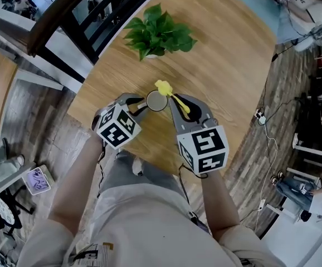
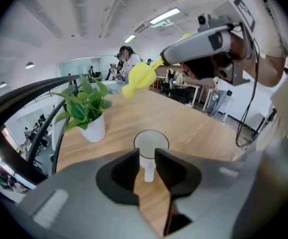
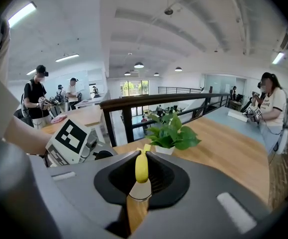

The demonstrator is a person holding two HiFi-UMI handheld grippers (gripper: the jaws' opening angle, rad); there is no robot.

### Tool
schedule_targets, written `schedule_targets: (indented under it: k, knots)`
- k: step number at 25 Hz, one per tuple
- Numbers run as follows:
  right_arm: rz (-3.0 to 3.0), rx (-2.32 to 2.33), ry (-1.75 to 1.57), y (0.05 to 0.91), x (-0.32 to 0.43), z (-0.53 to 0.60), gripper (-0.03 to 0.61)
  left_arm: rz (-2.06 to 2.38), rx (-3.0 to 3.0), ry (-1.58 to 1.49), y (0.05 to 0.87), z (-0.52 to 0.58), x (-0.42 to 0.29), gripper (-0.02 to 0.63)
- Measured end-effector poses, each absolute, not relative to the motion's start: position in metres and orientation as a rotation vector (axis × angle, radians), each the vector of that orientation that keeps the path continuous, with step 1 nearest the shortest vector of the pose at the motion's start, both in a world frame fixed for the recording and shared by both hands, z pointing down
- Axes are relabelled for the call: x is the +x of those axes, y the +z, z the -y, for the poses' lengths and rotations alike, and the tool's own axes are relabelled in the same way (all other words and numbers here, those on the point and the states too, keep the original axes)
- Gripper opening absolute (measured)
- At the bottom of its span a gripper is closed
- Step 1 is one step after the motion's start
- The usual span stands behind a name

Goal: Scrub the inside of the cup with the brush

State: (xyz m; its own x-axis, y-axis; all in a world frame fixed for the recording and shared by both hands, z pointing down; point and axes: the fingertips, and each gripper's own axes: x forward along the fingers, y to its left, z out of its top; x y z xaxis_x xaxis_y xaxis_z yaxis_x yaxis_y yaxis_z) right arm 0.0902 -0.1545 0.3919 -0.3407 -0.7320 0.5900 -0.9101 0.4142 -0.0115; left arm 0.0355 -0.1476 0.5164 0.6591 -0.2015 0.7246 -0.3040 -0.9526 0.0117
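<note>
Cup: by near edge of table; handle clamped between jaws of L gripper; can't tell if lifted.
Brush: handle pinched in R gripper; yellow head above rim, outside cup.
Status: both items in hand; no scrubbing contact now; brush has yet to go in, work walls & bottom.
Plant: twd far edge, well apart from cup.
</note>
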Motion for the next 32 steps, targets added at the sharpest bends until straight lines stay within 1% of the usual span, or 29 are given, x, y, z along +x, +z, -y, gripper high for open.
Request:
schedule_targets:
  k: [6,9,13,18,24,32]
  knots:
    - [2.251,1.604,0.301,0.318,0.108,0.161,0.032,0.494,2.803,0.923,0.434,0.158,0.038,0.089]
    - [2.291,1.678,0.248,0.282,0.116,0.152,0.032,0.530,2.839,0.777,0.386,0.154,0.040,0.074]
    - [2.325,1.759,0.162,0.236,0.128,0.142,0.031,0.659,2.869,0.522,0.325,0.162,0.043,0.028]
    - [2.374,1.847,0.029,0.180,0.135,0.123,0.031,0.742,2.907,0.311,0.259,0.160,0.039,0.020]
    - [2.452,1.892,-0.118,0.125,0.129,0.089,0.032,0.757,3.004,0.177,0.195,0.135,0.033,0.012]
    - [2.521,1.903,-0.252,0.086,0.119,0.061,0.031,0.908,3.047,0.082,0.153,0.103,0.018,0.003]
